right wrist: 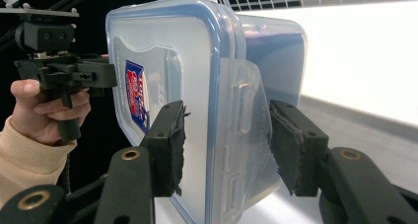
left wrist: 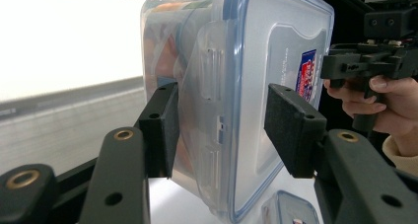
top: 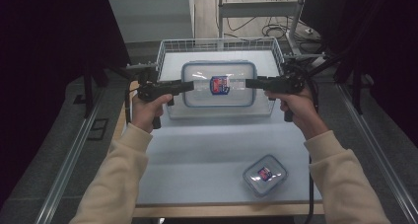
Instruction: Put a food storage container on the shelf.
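Straddling opposite ends of the large lidded container above the wire basket, your left gripper and right gripper have jaws apart; a small container sits on the bench.

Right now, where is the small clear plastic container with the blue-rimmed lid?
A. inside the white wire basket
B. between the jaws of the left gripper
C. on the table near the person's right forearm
C: the small clear plastic container lies on the blue-grey table, apart from the white wire basket.
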Motion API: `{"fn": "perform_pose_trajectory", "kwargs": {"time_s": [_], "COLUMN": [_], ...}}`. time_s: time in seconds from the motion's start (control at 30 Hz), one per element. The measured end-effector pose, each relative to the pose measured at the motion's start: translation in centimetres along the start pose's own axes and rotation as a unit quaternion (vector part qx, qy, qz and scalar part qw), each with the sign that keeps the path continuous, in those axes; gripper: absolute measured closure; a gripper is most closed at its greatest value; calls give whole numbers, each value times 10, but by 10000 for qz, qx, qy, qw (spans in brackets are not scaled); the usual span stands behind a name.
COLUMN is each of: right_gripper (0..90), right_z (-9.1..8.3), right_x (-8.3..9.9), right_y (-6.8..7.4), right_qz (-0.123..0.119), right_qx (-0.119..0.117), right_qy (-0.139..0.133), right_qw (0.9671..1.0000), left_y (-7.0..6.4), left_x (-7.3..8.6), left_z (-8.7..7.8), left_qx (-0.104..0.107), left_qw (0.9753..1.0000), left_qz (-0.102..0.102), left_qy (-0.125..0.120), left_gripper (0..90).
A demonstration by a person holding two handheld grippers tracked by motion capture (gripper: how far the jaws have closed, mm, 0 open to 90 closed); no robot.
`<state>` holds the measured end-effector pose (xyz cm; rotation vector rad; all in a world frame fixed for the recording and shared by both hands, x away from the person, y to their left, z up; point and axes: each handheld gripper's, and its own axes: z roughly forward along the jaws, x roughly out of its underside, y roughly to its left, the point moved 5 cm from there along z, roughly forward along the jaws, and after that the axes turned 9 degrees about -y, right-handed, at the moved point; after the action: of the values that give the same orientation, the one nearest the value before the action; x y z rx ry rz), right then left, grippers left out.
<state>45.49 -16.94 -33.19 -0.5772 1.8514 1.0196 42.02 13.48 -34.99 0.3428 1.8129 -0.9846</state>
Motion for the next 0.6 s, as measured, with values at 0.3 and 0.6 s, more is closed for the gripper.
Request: {"fn": "perform_pose_trajectory", "kwargs": {"time_s": [0.3, 0.6], "right_gripper": [491, 491], "right_z": [11, 32], "right_x": [-31, -57], "right_y": [-9, -26], "right_qz": [-113, -110], "right_qx": [4, 4], "right_qy": [-62, -33], "right_qw": [9999, 9999], "left_y": [11, 33], "left_x": [-28, -52], "left_z": [11, 27], "left_qx": [11, -2], "left_qw": [10000, 10000], "left_qz": [25, 0], "left_qy": [6, 3], "left_gripper": [487, 486]}}
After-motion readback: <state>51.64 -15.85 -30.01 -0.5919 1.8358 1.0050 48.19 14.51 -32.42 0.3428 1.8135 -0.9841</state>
